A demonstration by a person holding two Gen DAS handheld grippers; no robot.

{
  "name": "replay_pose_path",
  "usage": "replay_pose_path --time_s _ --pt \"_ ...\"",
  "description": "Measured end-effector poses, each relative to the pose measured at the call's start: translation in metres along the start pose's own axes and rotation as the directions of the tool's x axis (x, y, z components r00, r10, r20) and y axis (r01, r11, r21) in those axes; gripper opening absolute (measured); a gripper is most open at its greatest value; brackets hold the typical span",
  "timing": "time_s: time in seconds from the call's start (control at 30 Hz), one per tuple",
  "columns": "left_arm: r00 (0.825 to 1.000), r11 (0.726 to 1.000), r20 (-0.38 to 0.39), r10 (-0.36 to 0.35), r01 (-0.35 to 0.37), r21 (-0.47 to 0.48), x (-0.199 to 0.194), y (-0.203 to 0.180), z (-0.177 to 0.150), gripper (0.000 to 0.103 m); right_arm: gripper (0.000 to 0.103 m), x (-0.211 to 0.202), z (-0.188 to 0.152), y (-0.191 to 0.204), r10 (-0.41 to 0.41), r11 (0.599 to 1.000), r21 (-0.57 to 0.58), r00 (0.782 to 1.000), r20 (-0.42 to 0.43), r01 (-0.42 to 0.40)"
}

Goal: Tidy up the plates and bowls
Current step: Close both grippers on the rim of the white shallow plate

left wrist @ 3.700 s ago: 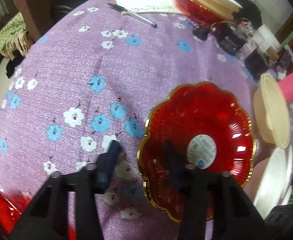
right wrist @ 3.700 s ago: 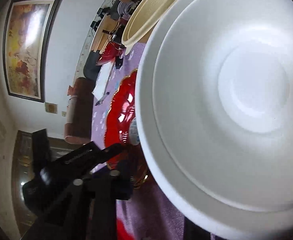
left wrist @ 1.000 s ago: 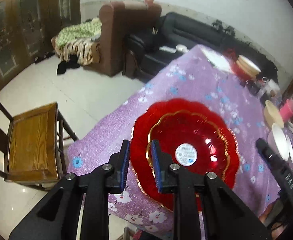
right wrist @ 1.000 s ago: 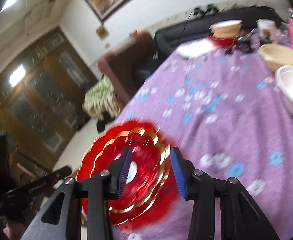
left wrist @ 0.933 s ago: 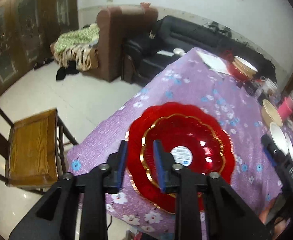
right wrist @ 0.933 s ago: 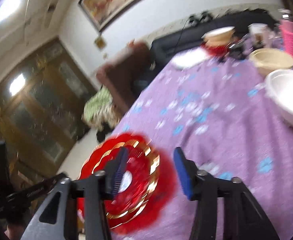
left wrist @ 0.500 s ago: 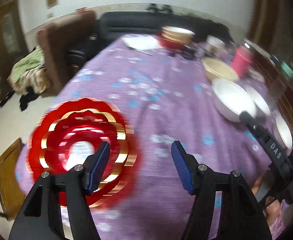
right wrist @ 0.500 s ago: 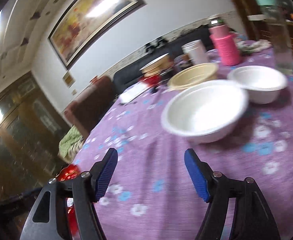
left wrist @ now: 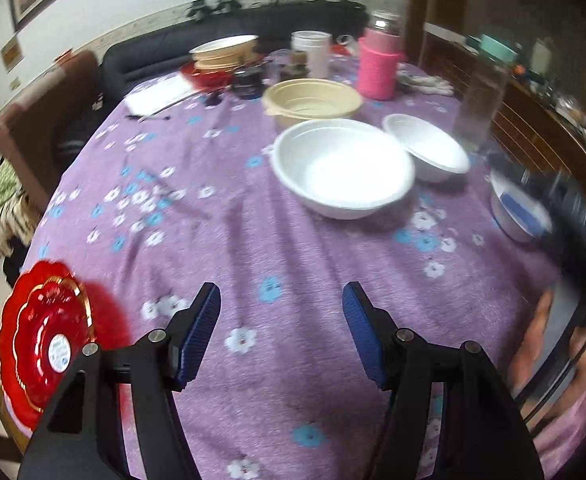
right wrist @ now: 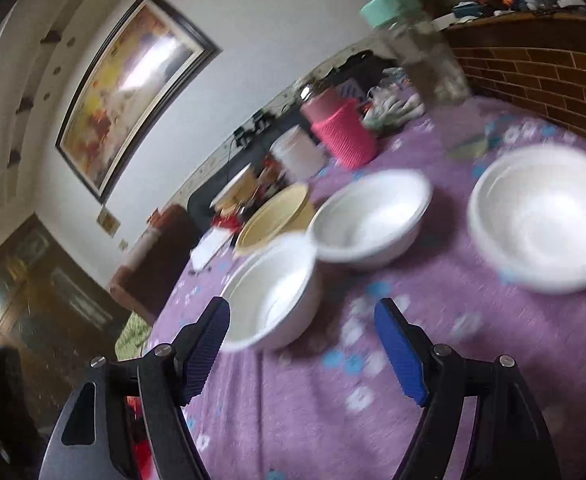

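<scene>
Now both tools empty: left tool (left wrist: 281,332) spread wide, right tool (right wrist: 301,350) just widened; stacked red plates (left wrist: 45,344) far left on desk (left wrist: 293,264), white bowls (left wrist: 343,168) ahead.

The left gripper (left wrist: 281,330) is showing two black angular arms, each carrying a ribbed blue pad (left wrist: 197,334) on its inner face, with round silver screws sitting at seven and five o'clock of the pads. The right gripper (right wrist: 301,350) is wearing the same black frame, blue ribbed pads (right wrist: 399,354) and silver screws, with a slot-shaped cutout at eight o'clock.
</scene>
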State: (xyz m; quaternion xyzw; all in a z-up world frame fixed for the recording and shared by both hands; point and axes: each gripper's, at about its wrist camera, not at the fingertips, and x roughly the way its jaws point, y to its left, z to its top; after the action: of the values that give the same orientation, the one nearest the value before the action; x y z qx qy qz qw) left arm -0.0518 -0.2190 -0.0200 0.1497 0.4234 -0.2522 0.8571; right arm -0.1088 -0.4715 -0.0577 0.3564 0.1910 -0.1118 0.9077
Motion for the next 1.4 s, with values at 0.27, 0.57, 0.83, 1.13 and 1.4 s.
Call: replay_pose_path --time_s 0.27,0.57,0.83,1.13,1.4 --pt "0.980 0.982 -0.087 -0.176 0.182 0.059 0.019 -0.048 0.024 0.064 0.085 -0.082 0.056 -0.081 -0.219 0.975 0.100 0.946 0.238 0.200" --pt "0.943 0.946 -0.131 -0.305 0.316 0.072 0.044 -0.152 0.078 0.063 0.085 -0.092 0.057 -0.166 -0.124 0.964 0.254 0.978 0.168 0.079" --pt "0.911 0.936 -0.215 -0.351 0.341 -0.085 0.098 -0.183 0.103 0.063 0.079 -0.073 0.045 -0.207 0.009 0.916 0.399 0.995 0.101 -0.049" --pt "0.905 0.936 -0.241 -0.351 0.341 -0.086 0.116 -0.208 0.115 0.063 0.068 -0.056 0.047 -0.207 0.066 0.907 0.414 0.997 0.031 -0.073" --pt "0.880 0.931 -0.305 -0.365 0.351 -0.101 0.127 -0.219 0.112 0.063 0.054 -0.046 0.043 -0.216 0.093 0.883 0.462 0.996 -0.015 -0.076"
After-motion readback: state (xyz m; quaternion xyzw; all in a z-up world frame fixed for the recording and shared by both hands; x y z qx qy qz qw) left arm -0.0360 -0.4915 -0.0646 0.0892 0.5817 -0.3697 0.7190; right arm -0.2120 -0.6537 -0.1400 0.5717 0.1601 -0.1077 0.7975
